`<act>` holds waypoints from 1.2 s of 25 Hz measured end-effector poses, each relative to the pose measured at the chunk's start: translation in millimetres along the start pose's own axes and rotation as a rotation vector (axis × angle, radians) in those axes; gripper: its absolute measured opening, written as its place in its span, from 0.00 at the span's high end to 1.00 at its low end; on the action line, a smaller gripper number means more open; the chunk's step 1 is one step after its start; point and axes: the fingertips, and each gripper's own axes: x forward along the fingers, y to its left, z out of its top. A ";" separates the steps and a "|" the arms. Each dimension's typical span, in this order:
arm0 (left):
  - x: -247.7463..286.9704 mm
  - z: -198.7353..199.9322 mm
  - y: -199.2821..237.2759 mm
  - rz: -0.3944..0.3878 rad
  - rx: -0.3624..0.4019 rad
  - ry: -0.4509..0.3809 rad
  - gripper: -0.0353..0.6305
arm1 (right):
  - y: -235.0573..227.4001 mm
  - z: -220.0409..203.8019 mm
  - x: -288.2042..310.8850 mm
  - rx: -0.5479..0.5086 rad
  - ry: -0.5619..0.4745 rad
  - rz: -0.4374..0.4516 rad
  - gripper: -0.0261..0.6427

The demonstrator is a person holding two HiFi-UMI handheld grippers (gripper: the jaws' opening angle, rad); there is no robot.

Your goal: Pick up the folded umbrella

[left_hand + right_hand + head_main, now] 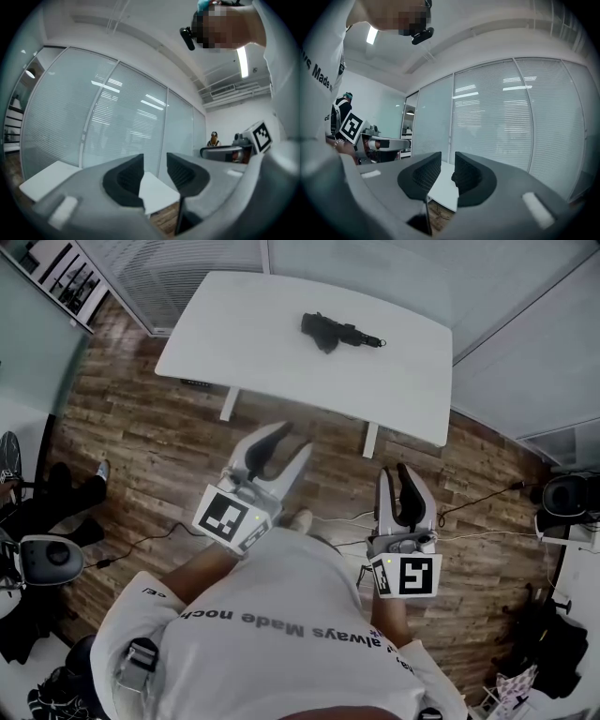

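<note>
The folded black umbrella lies on the white table at the top of the head view, toward the table's right half. Both grippers are held level over the wooden floor, well short of the table. My left gripper has its jaws apart with nothing between them; through the gap I see a table corner. My right gripper is shut and empty. In the right gripper view a dark bit of the umbrella peeks out beside the right pad, on the table.
Glass walls with blinds stand behind the table. Cables trail over the wood floor. A black chair stands at the right, and another person's legs and a grey device are at the left.
</note>
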 end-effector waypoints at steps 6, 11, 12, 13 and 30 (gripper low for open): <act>8.4 -6.5 0.5 0.030 0.000 0.008 0.71 | -21.2 -8.2 -4.9 0.009 0.009 -0.016 0.83; 29.9 -12.5 11.3 0.043 -0.005 0.028 0.71 | -39.3 -17.5 11.8 0.025 0.025 -0.014 0.83; 32.2 -12.5 13.9 0.044 -0.006 0.028 0.71 | -40.2 -18.6 15.7 0.029 0.028 -0.013 0.83; 34.1 -12.2 17.4 0.045 -0.007 0.028 0.71 | -40.2 -19.0 20.2 0.031 0.030 -0.011 0.83; 80.2 1.7 198.3 0.085 -0.032 0.011 0.71 | -12.1 -10.3 213.7 0.008 0.060 0.051 0.83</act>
